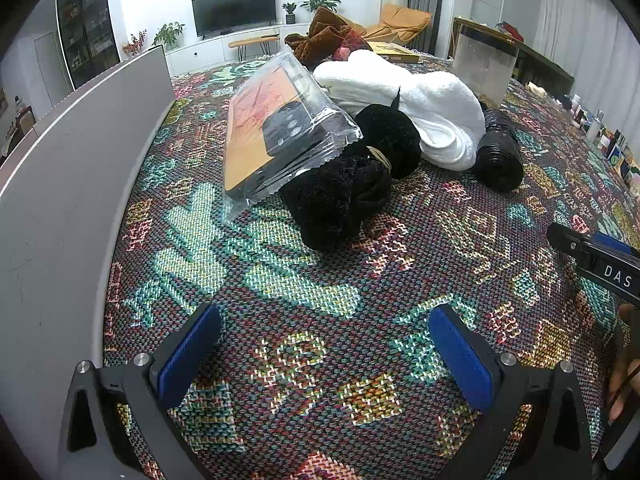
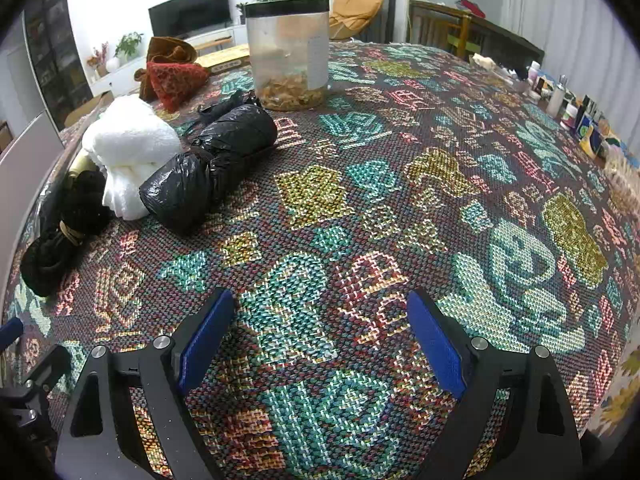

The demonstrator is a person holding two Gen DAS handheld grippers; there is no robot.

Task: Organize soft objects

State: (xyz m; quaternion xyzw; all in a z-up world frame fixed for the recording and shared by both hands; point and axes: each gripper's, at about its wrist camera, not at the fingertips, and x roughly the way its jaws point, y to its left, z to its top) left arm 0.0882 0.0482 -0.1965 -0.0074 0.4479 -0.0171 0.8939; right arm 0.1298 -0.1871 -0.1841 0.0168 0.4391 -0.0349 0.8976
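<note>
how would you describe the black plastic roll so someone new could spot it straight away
On the patterned tablecloth, find the tall clear jar with a black lid. Just in front of it, toward the camera, the black plastic roll lies on its side against the white towel. Unlike the fuzzy black fabric bundle nearby, it is shiny and crinkled.

The left tool (image 1: 324, 344) hangs open over the patterned woven cloth (image 1: 304, 360); a fuzzy black bundle (image 1: 340, 196) lies beyond, touching a white fluffy towel (image 1: 436, 116).

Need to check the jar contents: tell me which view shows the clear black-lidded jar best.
Right wrist view: the jar shows whole, with brownish bits at its bottom. In the left wrist view it sits far back, its base hidden behind the white towel.
</note>
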